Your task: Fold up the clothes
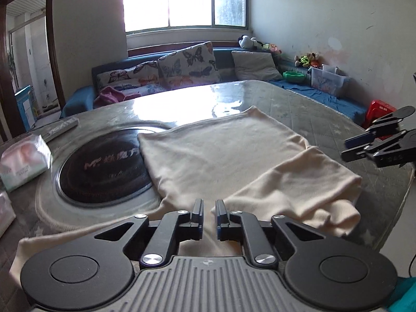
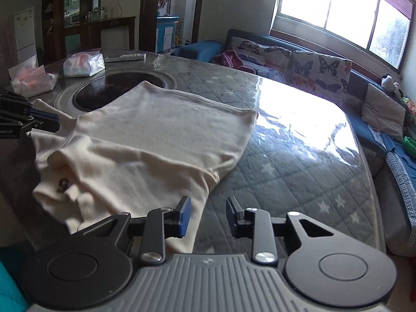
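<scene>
**Cream garment spread on the table, both grippers free of it**

A cream garment (image 2: 156,140) lies flat on the quilted table cover (image 2: 286,176), its far edge overlapping the round dark cooktop (image 1: 104,171) set into the table.

The left wrist view shows one sleeve folded across the near right corner, and the left gripper (image 1: 209,215) above the near hem, jaws a narrow gap apart with nothing between them. The right gripper (image 1: 364,143) shows at that view's right edge, over bare table.

Only the right wrist view shows the dark mark near the garment's crumpled near-left corner. There the right gripper (image 2: 208,215) has its fingers spread wide and empty, over the garment's near edge and the table cover.

A clear plastic bin (image 1: 329,80) sits beyond the sofa; its contents are unclear. Two tissue packs (image 2: 83,63) lie past the cooktop.
</scene>
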The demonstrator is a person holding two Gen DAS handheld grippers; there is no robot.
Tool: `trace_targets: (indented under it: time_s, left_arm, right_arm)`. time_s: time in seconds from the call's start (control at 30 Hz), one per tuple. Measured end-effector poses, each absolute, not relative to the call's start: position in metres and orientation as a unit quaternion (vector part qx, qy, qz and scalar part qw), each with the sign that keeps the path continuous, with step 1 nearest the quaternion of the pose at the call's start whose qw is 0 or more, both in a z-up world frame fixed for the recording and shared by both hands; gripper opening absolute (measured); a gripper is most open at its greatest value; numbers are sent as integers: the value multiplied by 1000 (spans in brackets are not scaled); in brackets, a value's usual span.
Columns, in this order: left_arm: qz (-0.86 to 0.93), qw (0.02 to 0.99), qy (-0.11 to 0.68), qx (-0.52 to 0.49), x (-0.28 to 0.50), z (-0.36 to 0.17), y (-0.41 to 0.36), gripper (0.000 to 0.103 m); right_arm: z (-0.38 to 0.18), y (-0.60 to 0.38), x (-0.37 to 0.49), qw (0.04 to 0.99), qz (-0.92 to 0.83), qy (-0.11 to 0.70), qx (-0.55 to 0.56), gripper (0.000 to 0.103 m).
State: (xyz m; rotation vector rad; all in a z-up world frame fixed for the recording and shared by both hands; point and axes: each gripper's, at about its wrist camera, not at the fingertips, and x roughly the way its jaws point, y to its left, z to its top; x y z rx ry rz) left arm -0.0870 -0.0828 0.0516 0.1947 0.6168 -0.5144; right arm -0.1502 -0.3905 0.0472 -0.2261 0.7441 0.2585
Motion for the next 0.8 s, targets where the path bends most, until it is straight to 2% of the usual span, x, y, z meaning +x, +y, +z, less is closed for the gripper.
trace_targets:
  time_s: [0.1, 0.13, 0.2, 0.3, 0.33, 0.37, 0.4, 0.63, 0.7, 0.8]
  left_arm:
    - [-252, 909, 318, 98, -72, 42, -92, 15]
    - [-256, 905, 326, 98, -69, 38, -94, 27]
    - [-259, 899, 338, 98, -64, 31, -97, 45]
    - [-274, 892, 344, 101, -62, 26, -101, 41]
    - [-285, 888, 346, 102, -62, 24, -102, 20]
    - [-290, 887, 344, 105, -63, 23, -103, 12]
    - [-286, 890, 336, 113, -65, 25, -105, 9]
    - [-242, 925, 233, 177, -82, 55, -104, 9]
    - [-240, 919, 247, 190, -80, 50, -103, 14]
    - [-220, 919, 268, 186, -75, 44, -95, 14]
  right_arm:
    - [44, -383, -140, 916, 134, 361, -114, 28]
    - [43, -380, -137, 915, 137, 361, -116, 28]
    - [41, -377, -132, 915, 140, 361, -117, 28]
    - [39, -377, -129, 915, 140, 361, -115, 28]
    - [39, -377, -128, 915, 139, 362, -114, 28]
    - [38, -377, -127, 915, 139, 362, -114, 28]
    - [37, -377, -125, 915, 139, 362, -113, 28]
    - [34, -378, -118, 917, 140, 360, -101, 22]
    - [29, -378, -114, 914, 139, 367, -99, 22]
    - [26, -378, -114, 913, 138, 369, -100, 20]
